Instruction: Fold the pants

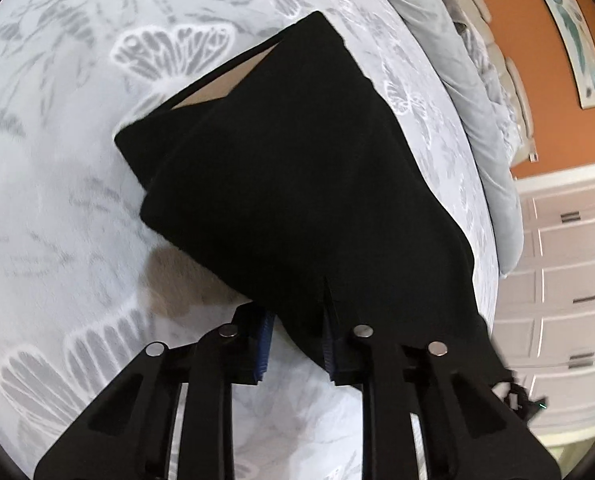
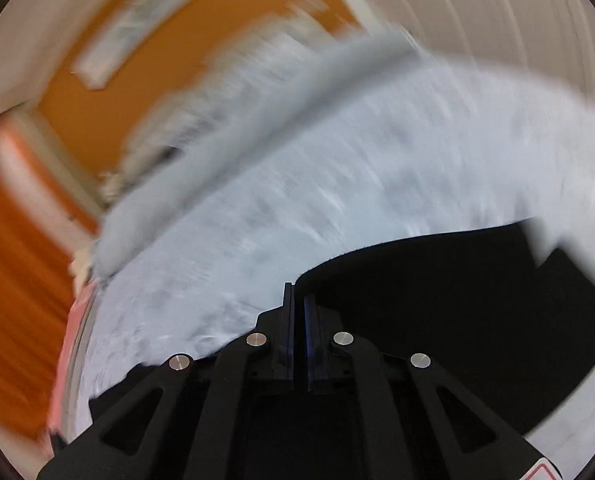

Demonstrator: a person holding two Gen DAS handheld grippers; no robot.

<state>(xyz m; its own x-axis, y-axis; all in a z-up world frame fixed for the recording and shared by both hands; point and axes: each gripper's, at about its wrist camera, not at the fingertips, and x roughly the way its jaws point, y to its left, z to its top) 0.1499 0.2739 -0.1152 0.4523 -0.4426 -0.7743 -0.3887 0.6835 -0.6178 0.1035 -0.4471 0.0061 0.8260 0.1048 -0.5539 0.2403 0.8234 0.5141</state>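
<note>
Black pants point(image 1: 297, 184) lie folded over on a pale bedspread with a butterfly print point(image 1: 65, 200). A tan inner patch shows at their far left edge. My left gripper point(image 1: 297, 340) is open, its jaws apart; the near edge of the pants drapes over the right finger point(image 1: 337, 344), and the left finger point(image 1: 257, 344) stands free over the bedspread. In the blurred right wrist view, my right gripper point(image 2: 299, 312) has its jaws nearly together at the near left edge of the pants point(image 2: 457, 312). Black cloth lies around and under the fingers; I cannot tell if it is pinched.
A grey blanket point(image 1: 477, 100) is bunched along the bed's far right side; it also shows in the right wrist view point(image 2: 237, 148). Behind it is an orange wall point(image 1: 557, 132) with a framed picture point(image 1: 573, 28). White drawers point(image 1: 569, 280) stand to the right. Orange curtains point(image 2: 13, 280) hang at left.
</note>
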